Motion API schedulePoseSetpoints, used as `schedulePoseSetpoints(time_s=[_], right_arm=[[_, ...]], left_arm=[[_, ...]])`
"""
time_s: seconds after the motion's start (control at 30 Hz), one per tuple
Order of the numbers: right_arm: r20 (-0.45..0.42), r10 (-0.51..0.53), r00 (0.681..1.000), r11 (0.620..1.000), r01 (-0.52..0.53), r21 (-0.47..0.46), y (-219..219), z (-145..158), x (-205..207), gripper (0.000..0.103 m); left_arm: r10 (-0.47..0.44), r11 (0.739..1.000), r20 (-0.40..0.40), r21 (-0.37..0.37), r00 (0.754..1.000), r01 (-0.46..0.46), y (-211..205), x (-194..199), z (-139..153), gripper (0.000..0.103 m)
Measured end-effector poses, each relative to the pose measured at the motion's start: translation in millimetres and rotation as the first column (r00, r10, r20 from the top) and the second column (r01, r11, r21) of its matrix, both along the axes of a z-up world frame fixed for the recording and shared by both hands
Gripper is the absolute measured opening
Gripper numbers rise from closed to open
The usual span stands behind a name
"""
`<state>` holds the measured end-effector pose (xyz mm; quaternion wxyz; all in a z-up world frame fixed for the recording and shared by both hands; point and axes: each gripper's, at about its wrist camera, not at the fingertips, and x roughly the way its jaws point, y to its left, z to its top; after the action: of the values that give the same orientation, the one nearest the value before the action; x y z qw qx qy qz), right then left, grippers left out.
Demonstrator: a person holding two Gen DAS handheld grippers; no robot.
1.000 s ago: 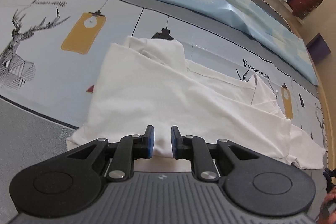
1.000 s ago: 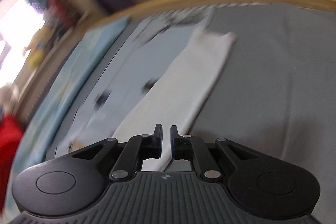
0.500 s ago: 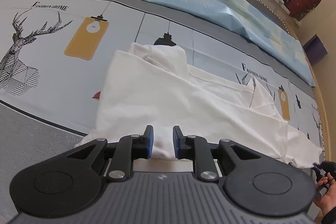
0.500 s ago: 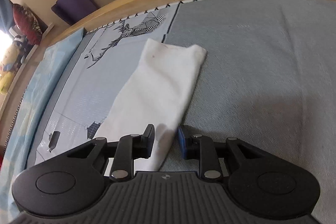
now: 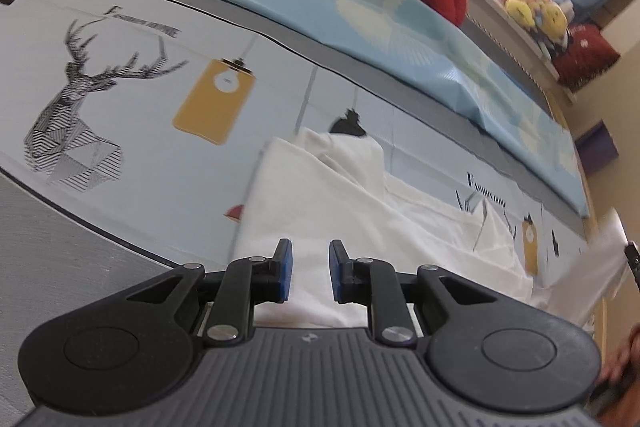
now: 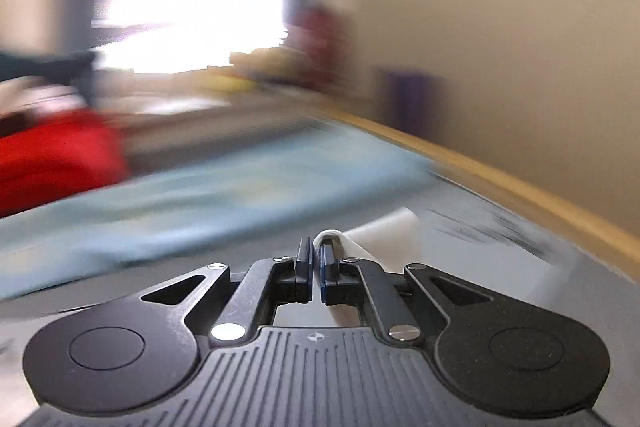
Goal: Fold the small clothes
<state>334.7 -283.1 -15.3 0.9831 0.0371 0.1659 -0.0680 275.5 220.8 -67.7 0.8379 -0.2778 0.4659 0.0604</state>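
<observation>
The crumpled white cotton garment (image 5: 360,211) lies on the printed deer-and-lantern bedsheet (image 5: 132,115), spreading ahead of the left gripper (image 5: 310,269), whose blue-padded fingers (image 5: 285,269) stand parted above its near edge, gripping nothing. The right gripper (image 6: 316,259) is pinched nearly closed on a fold of the white cloth (image 6: 372,231), apparently raised off the bed, though that view is heavily blurred. Half a second ago its fingers were spread over the flat sleeve; now they have clamped and lifted.
</observation>
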Motion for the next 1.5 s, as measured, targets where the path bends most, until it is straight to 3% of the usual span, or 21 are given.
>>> schedulePoseSetpoints(time_s=[0.07,0.17,0.23,0.27,0.33,0.37,0.47,0.57,0.73,0.8,0.9,0.97,1.0,1.07,1.1,1.2,1.3,1.37,1.4,1.43,1.5], right_arm=[[0.042,0.216,0.975,0.976,-0.216,-0.012,73.8,3.2,-22.3,0.002],[0.036,0.476,0.879,0.879,-0.477,0.030,166.4,-15.9,-60.3,0.003],[-0.102,0.616,0.781,0.786,-0.604,0.131,211.7,-50.9,-71.2,0.008],[-0.195,0.643,0.740,0.766,-0.621,0.169,227.3,-71.4,-73.2,0.010],[-0.411,0.639,0.650,0.763,-0.600,0.239,244.5,-109.0,-74.2,0.010],[-0.485,0.604,0.633,0.789,-0.561,0.250,243.9,-117.4,-75.6,0.010],[-0.558,0.523,0.644,0.851,-0.437,0.292,219.4,-109.1,-76.0,0.012],[-0.507,0.477,0.718,0.875,-0.332,0.353,178.8,-90.2,-74.7,0.026],[-0.425,0.344,0.837,0.916,-0.199,0.349,125.1,-77.5,-63.5,0.026],[-0.444,0.259,0.858,0.935,-0.107,0.338,106.7,-81.0,-55.1,0.026],[-0.496,0.149,0.856,0.926,0.054,0.373,76.5,-91.3,-46.6,0.026],[-0.546,0.110,0.830,0.897,0.154,0.413,63.7,-101.1,-44.4,0.026],[-0.565,0.111,0.818,0.879,0.185,0.439,61.2,-107.4,-41.7,0.026],[-0.585,0.128,0.801,0.848,0.218,0.484,53.5,-115.1,-38.0,0.026],[-0.589,0.133,0.797,0.836,0.229,0.498,50.3,-117.8,-36.1,0.026],[-0.616,0.106,0.780,0.809,0.293,0.510,39.2,-127.2,-34.1,0.026],[-0.647,0.099,0.756,0.767,0.356,0.533,29.0,-137.1,-32.4,0.026],[-0.656,0.103,0.748,0.745,0.379,0.549,26.0,-141.6,-33.2,0.026],[-0.658,0.104,0.746,0.744,0.381,0.549,26.3,-141.6,-32.7,0.026],[-0.659,0.103,0.745,0.745,0.381,0.547,26.7,-141.1,-33.0,0.026],[-0.659,0.103,0.745,0.744,0.382,0.548,27.0,-142.0,-33.2,0.026]], left_arm=[[0.023,1.000,0.003,-0.009,1.000,-0.023,9.2,-2.0,2.0,0.021],[0.044,0.999,0.003,-0.023,0.999,-0.044,20.8,-3.2,3.5,0.022],[0.053,0.998,0.001,-0.031,0.999,-0.053,24.8,-3.0,3.4,0.022],[0.055,0.998,-0.001,-0.034,0.998,-0.055,25.8,-2.8,3.0,0.021],[0.056,0.998,-0.005,-0.040,0.998,-0.056,25.2,-2.8,1.9,0.022],[0.052,0.998,-0.007,-0.043,0.999,-0.052,24.2,-2.7,1.0,0.022],[0.032,0.999,-0.010,-0.041,0.999,-0.033,15.9,0.3,-1.9,0.022],[-0.021,1.000,-0.011,-0.020,1.000,0.020,-3.3,6.3,-6.2,0.021],[-0.156,0.988,-0.004,0.006,0.988,0.156,-50.7,14.2,-18.6,0.021],[-0.208,0.978,0.019,0.011,0.978,0.207,-70.7,17.3,-22.2,0.021],[-0.268,0.963,0.057,0.018,0.962,0.268,-100.1,22.1,-27.7,0.021],[-0.314,0.949,0.083,0.043,0.946,0.311,-119.8,23.9,-31.9,0.022],[-0.336,0.942,0.086,0.062,0.938,0.331,-130.8,24.8,-34.7,0.026],[-0.364,0.930,0.081,0.090,0.928,0.356,-148.9,25.7,-42.0,0.046],[-0.372,0.926,0.074,0.105,0.925,0.364,-157.9,26.1,-47.3,0.061],[-0.394,0.913,0.036,0.128,0.918,0.387,-177.5,29.1,-64.9,0.064],[-0.410,0.896,-0.016,0.183,0.912,0.406,-193.9,31.0,-79.6,0.062],[-0.424,0.867,-0.052,0.265,0.904,0.422,-203.0,31.3,-83.5,0.048],[-0.415,0.854,-0.062,0.318,0.908,0.412,-206.2,30.1,-81.7,0.028],[-0.405,0.853,-0.064,0.333,0.912,0.402,-202.5,29.0,-78.8,0.021],[-0.375,0.877,-0.016,0.318,0.927,0.360,-189.5,25.8,-66.0,0.016]])
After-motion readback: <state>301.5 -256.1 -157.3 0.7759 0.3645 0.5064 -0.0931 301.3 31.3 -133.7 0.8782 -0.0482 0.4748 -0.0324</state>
